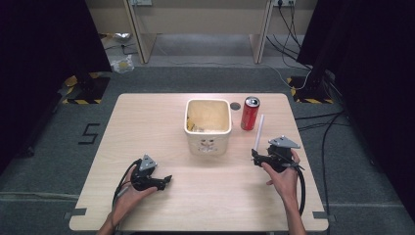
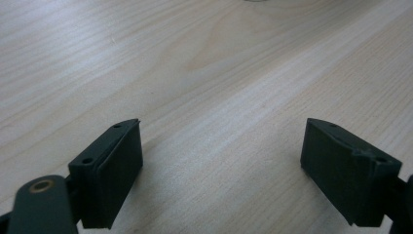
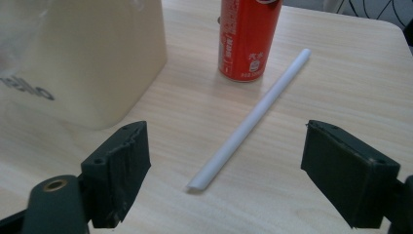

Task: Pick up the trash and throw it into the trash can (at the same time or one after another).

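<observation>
A white straw point(image 1: 258, 132) point(image 3: 253, 117) lies flat on the wooden table point(image 1: 161, 117), just right of a cream square bin point(image 1: 208, 126) point(image 3: 83, 58). A red drink can point(image 1: 250, 113) point(image 3: 247, 39) stands upright beyond the straw's far end. My right gripper point(image 1: 255, 157) point(image 3: 224, 175) is open, low over the table, with the straw's near end between its jaws and untouched. My left gripper point(image 1: 165, 180) point(image 2: 221, 170) is open at the front left, over bare wood with nothing between its jaws.
The bin holds some light scraps and has a small face printed on its front. A dark round disc point(image 1: 235, 105) lies behind the bin, next to the can. Black cables point(image 1: 301, 183) trail from both grippers. Table edges are near on the right and front.
</observation>
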A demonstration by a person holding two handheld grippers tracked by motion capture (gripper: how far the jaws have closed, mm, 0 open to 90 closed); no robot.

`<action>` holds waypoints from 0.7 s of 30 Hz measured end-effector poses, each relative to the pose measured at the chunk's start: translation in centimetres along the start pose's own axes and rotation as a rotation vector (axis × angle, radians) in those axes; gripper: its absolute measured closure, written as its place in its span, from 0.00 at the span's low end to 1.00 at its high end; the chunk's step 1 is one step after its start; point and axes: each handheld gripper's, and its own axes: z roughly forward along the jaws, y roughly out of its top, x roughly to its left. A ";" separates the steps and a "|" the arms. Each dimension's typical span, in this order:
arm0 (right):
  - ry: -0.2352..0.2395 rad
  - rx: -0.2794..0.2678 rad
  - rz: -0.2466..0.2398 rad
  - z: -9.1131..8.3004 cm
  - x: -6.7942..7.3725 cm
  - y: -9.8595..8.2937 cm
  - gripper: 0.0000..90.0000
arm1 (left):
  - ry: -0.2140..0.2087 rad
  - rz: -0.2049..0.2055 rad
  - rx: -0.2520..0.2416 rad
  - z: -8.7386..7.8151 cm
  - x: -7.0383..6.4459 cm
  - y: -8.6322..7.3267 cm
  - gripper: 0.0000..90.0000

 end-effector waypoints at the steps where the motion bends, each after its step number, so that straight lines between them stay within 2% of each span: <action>1: -0.001 0.003 0.001 0.3 -0.1 0.1 0.23 | 0.000 0.000 0.000 0.0 0.0 0.0 0.16; 6: -0.003 0.009 0.012 1.6 -0.9 0.7 0.31 | 0.000 0.000 0.000 0.0 0.0 0.0 0.16; 8: -0.004 0.005 0.033 2.1 -1.3 0.8 0.34 | 0.000 0.000 0.000 0.0 0.0 0.0 0.16; 15: -0.019 0.027 0.043 4.1 -2.0 1.4 0.44 | -0.001 0.000 0.000 0.0 0.0 0.0 0.16; 19: -0.011 0.040 0.074 5.3 -2.4 1.3 0.48 | 0.000 0.000 0.000 0.0 0.0 0.0 0.16; 21: -0.036 0.061 0.069 6.0 -2.7 1.3 0.49 | -0.001 0.000 0.000 0.0 0.0 0.0 0.16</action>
